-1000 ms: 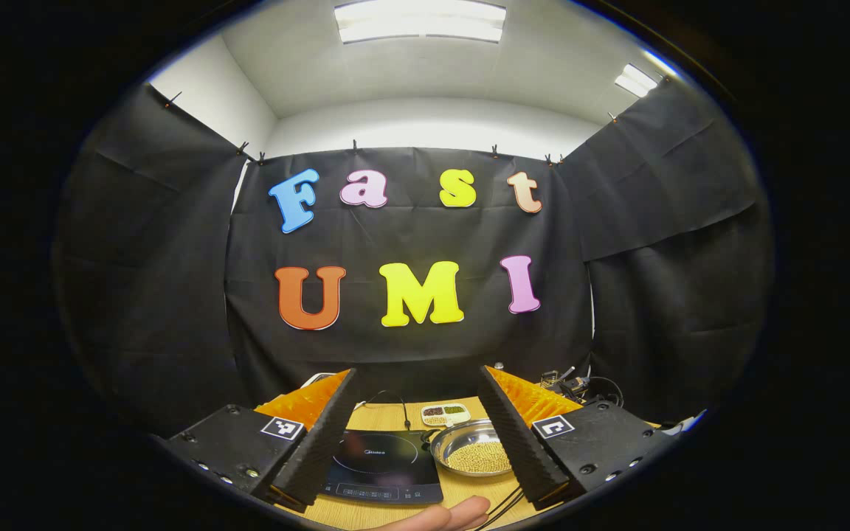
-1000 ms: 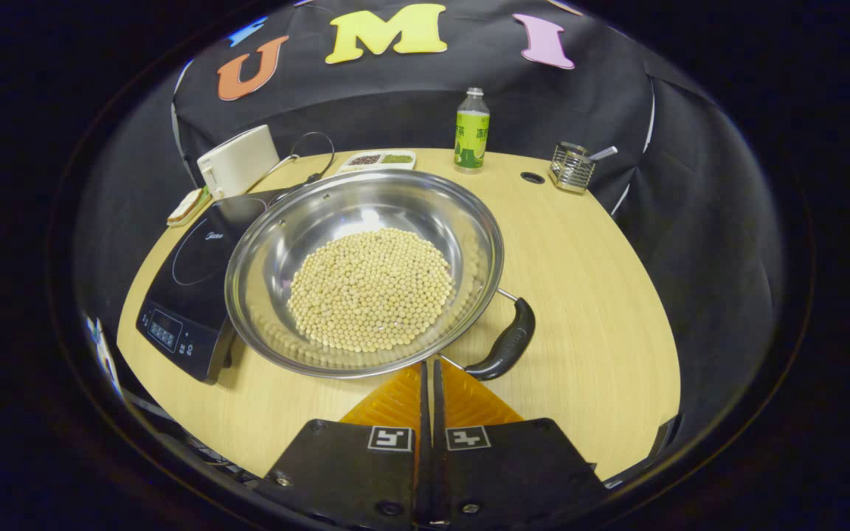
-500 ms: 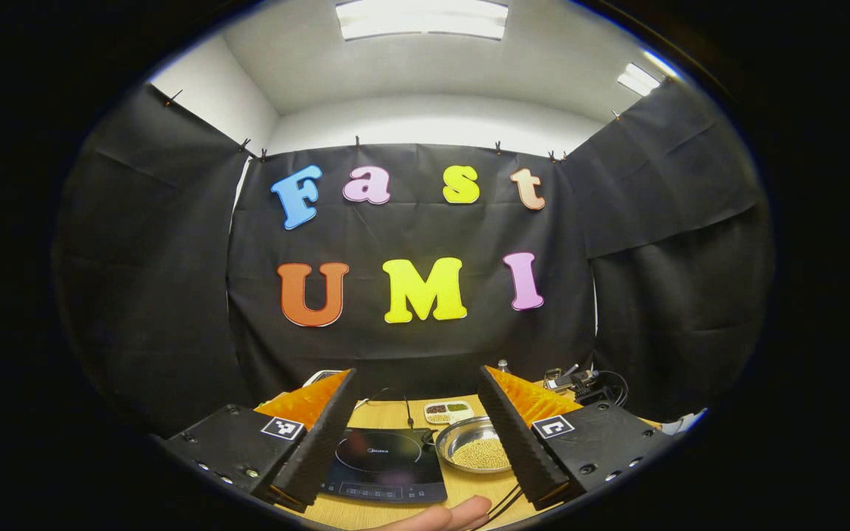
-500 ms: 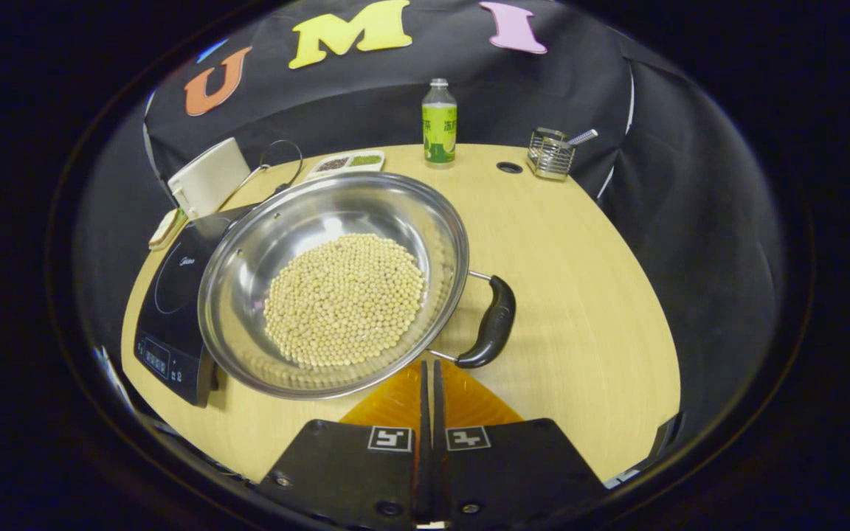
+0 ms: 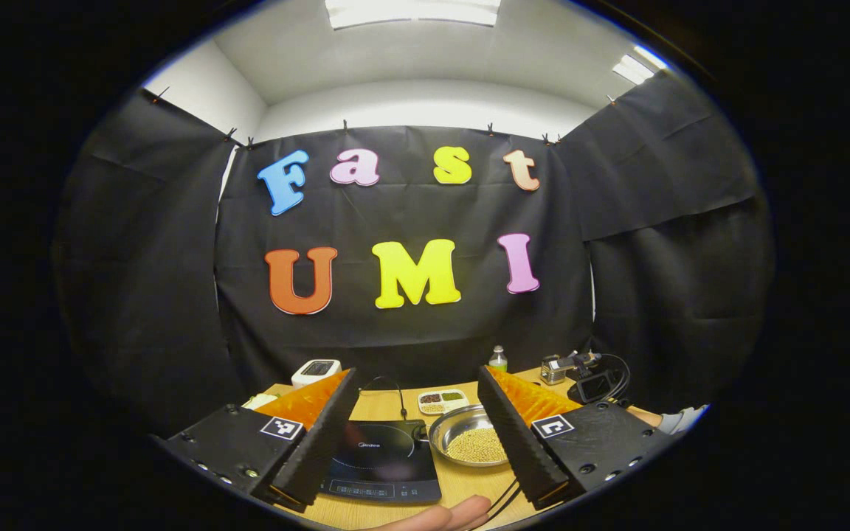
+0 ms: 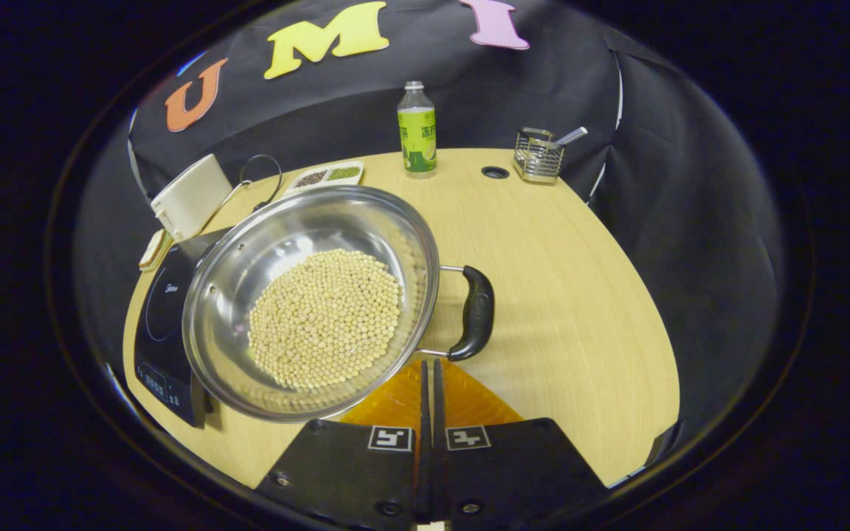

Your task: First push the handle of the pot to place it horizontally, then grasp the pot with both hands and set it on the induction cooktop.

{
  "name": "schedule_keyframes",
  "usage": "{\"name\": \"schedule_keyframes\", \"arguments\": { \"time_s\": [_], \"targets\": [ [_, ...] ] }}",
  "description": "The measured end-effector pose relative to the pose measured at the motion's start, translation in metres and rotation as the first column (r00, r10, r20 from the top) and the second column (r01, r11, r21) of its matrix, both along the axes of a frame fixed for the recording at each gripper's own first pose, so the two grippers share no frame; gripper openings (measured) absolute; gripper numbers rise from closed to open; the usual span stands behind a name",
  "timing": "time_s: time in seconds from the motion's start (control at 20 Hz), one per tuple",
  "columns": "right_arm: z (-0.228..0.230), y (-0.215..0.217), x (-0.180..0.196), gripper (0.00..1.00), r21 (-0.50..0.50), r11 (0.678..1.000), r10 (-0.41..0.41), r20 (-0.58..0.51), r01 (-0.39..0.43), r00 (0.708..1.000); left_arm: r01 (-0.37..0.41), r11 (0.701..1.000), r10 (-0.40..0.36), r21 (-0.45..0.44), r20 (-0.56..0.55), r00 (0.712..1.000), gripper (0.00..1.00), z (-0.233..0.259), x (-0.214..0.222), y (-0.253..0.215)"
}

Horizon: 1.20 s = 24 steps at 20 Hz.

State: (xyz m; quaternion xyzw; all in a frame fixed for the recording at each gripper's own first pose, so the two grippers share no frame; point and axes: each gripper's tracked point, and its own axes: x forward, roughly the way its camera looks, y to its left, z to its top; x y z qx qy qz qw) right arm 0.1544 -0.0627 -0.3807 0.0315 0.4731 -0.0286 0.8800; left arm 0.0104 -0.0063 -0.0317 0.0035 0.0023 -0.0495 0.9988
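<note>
Right gripper view: the right gripper (image 6: 429, 376) is seen with fingers pressed together, nothing held, tips just beside the black side handle (image 6: 475, 313).
Pot: a shiny steel pot of pale beans (image 6: 311, 299) is set on the wooden table (image 6: 580, 295), overlapping the black induction cooktop (image 6: 163, 310).
Left gripper view: the left gripper (image 5: 419, 420) is held wide apart, empty, above the table.

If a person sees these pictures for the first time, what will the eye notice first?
Most striking is the shiny steel pot, full of pale beans, in the middle of the right gripper view, with its black handle at its right side. It stands beside the black induction cooktop on the wooden table. The right claw is shut just below the pot's rim.
</note>
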Motion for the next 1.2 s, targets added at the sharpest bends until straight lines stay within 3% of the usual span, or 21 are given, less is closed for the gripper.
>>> {"name": "schedule_keyframes", "arguments": {
  "time_s": [0.3, 0.6, 1.2],
  "targets": [
    [-0.009, -0.007, 0.018, 0.04, 0.048, 0.999, -0.004, -0.021, 0.005, 1.0, -0.027, 1.0, 0.027, 0.006, -0.039, 0.999, 0.96, -0.004, 0.032, 0.005],
    [-0.003, -0.009, 0.034, 0.0, 0.047, 0.999, 0.017, 0.014, -0.018, 1.0, -0.089, 0.995, 0.087, -0.037, -0.049, 0.995, 0.97, -0.001, 0.05, 0.015],
    [0.0, -0.012, 0.05, 0.04, 0.111, 0.993, 0.039, 0.047, -0.044, 0.998, -0.068, 0.997, 0.063, -0.04, -0.122, 0.991, 0.97, -0.039, 0.096, 0.005]
  ]
}}
